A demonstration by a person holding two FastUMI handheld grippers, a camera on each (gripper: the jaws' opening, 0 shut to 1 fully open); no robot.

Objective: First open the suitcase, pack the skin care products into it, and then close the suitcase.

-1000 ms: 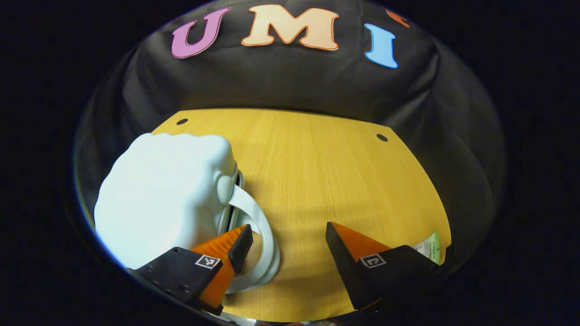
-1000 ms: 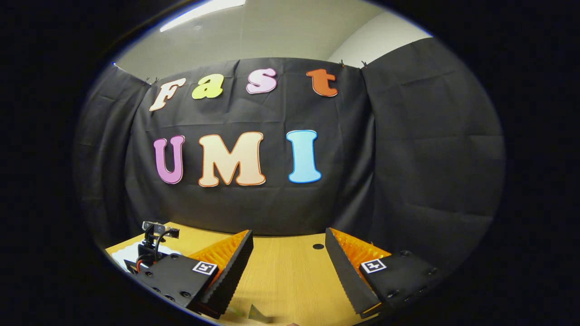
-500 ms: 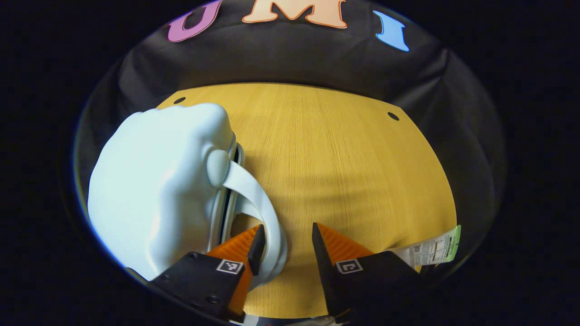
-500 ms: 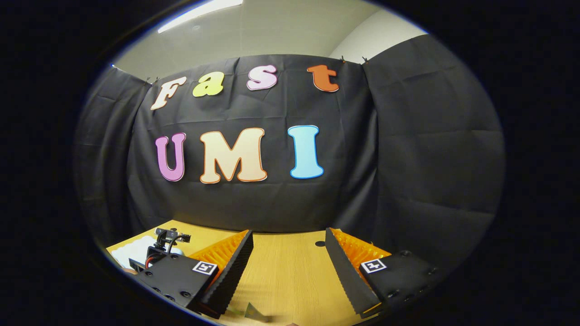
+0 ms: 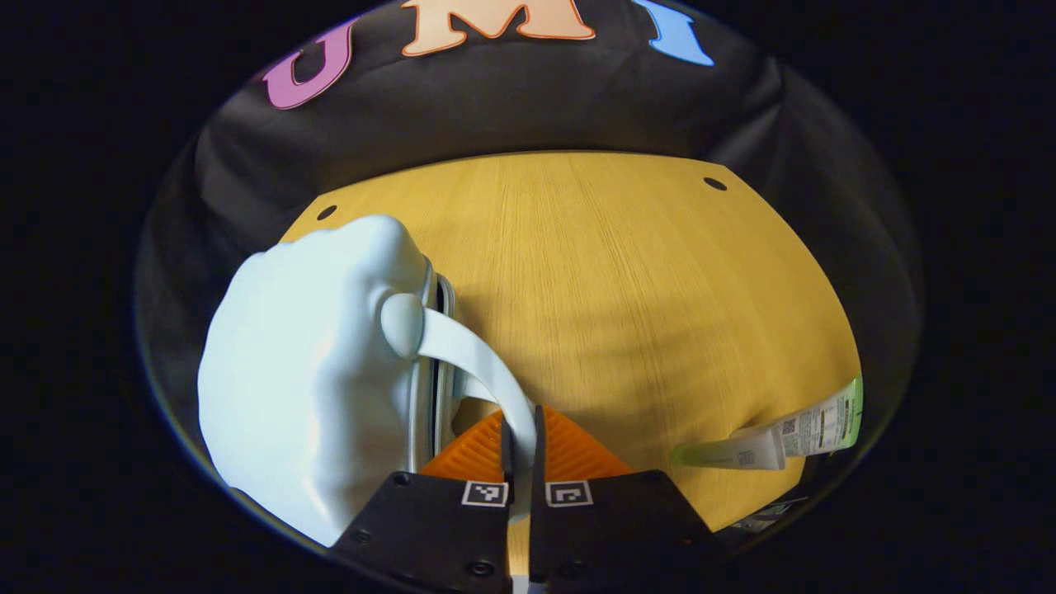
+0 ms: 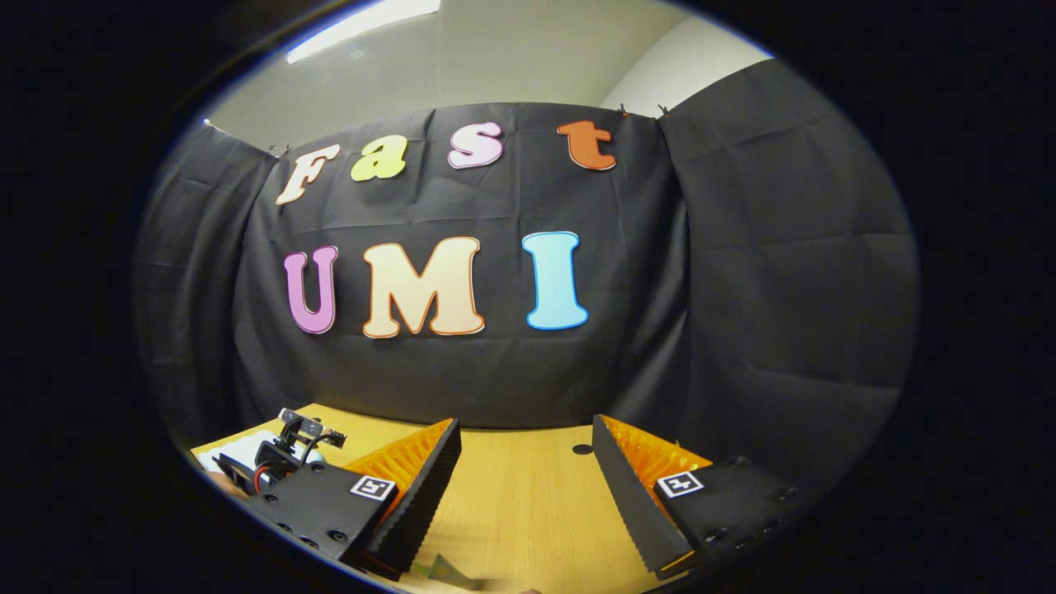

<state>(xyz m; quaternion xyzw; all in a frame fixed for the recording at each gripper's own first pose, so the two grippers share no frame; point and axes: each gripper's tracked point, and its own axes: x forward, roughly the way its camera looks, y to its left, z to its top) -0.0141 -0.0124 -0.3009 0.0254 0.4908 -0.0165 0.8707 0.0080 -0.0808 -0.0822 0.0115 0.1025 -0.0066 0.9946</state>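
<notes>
In the left gripper view, the left gripper [image 5: 521,429] sits at the bottom centre of the frame with its two fingers drawn together on the white handle [image 5: 483,363] of the pale suitcase [image 5: 305,379]. The strap-like handle runs down from a round boss on the case's side and passes between the fingertips, so both fingers press on it. The suitcase fills the lower left of the frame, resting on the wooden table [image 5: 627,289]; a dark seam shows along its right edge beside the handle (whether the shell is parted there I cannot tell). At the lower right of the frame a skin care tube [image 5: 771,437] lies flat on the table, well apart from the suitcase, its green end toward the right edge.

In the right gripper view, the right gripper [image 6: 525,462] occupies the bottom of the frame with its fingers spread wide and nothing between them, only bare table behind. At the lower left of that frame the other gripper's dark body and cabling appear, farther off over a patch of the white suitcase. A small greenish object peeks in at the very bottom edge, too cut off to identify.
</notes>
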